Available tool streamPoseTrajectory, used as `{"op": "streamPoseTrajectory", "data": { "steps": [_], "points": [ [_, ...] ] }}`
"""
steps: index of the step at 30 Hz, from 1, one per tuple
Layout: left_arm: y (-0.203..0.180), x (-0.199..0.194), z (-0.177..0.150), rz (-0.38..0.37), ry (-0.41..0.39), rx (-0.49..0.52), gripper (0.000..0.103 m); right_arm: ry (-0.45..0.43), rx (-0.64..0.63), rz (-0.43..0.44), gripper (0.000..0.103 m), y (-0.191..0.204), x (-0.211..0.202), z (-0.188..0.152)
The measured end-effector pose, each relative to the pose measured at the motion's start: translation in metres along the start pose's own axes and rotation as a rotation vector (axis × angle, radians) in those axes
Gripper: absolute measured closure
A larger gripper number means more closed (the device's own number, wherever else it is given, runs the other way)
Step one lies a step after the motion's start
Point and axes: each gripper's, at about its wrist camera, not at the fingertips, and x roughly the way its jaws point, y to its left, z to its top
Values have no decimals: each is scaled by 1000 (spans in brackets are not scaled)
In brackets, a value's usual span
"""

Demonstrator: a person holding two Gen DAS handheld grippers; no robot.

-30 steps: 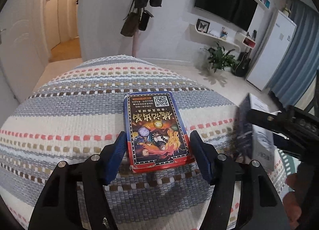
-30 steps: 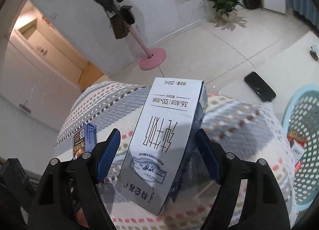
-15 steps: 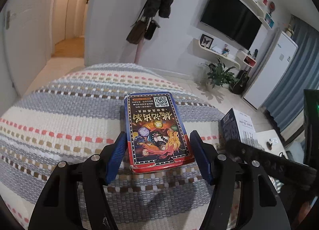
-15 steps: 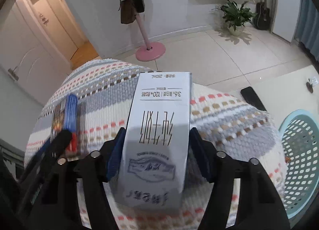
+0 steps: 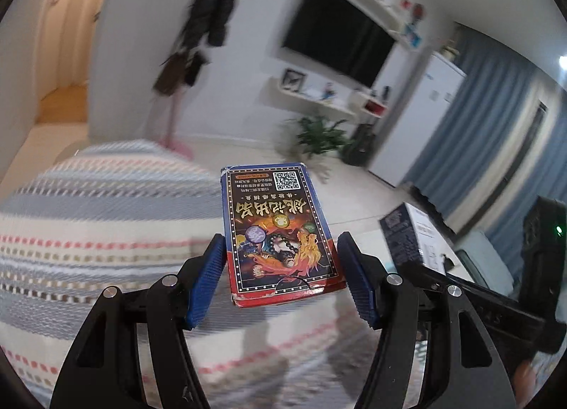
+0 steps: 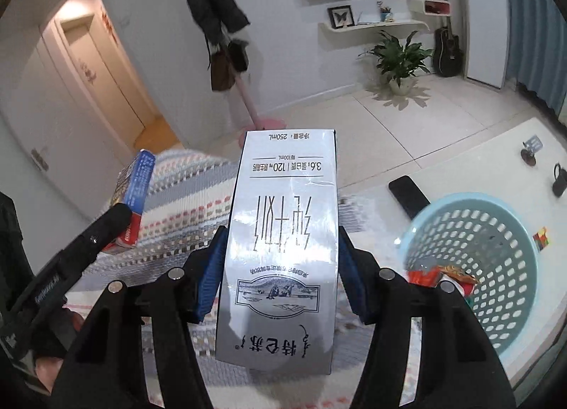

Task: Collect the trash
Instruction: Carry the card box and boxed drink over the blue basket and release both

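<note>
My left gripper [image 5: 281, 274] is shut on a blue and red card box [image 5: 278, 235] and holds it in the air above the striped woven cloth [image 5: 88, 217]. The card box also shows in the right wrist view [image 6: 133, 196], at the left. My right gripper [image 6: 280, 267] is shut on a white milk carton [image 6: 283, 242] with black print, lifted off the cloth. The carton also shows at the right of the left wrist view [image 5: 414, 239]. A light blue perforated basket [image 6: 478, 232] stands lower right of the carton, holding some red wrappers [image 6: 443, 276].
A black phone [image 6: 407, 196] lies on the white table [image 6: 478, 157] beside the basket, with a small colour cube [image 6: 542, 237] and small dark items further right. A coat stand [image 6: 226, 37], a potted plant [image 6: 397, 58] and a guitar [image 6: 448, 44] stand across the floor.
Both grippers have risen from the cloth with their boxes and swung right. The basket now lies closer to the right gripper. The left view is blurred by motion.
</note>
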Motion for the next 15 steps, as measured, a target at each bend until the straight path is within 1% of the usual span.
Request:
{"op": "streamPoseTrajectory", "data": {
  "steps": [2, 4, 8, 9, 11, 15],
  "points": [
    [-32, -4, -2, -24, -11, 53, 41, -10, 46, 34, 47, -22, -17, 4],
    [-59, -3, -6, -47, -10, 91, 41, -31, 67, 31, 47, -39, -31, 6],
    [-109, 2, -19, -87, 1, 161, 41, -86, 110, 1, 47, -80, -63, 7],
    [-124, 7, -23, -100, 12, 176, 41, -98, 123, -18, 47, -94, -70, 7],
    [-140, 15, -29, -113, 28, 190, 41, -115, 157, -51, 47, -123, -81, 4],
    [-175, 41, -45, -149, 80, 212, 40, -116, 243, -87, 47, -181, -89, -1]
  ]
}}
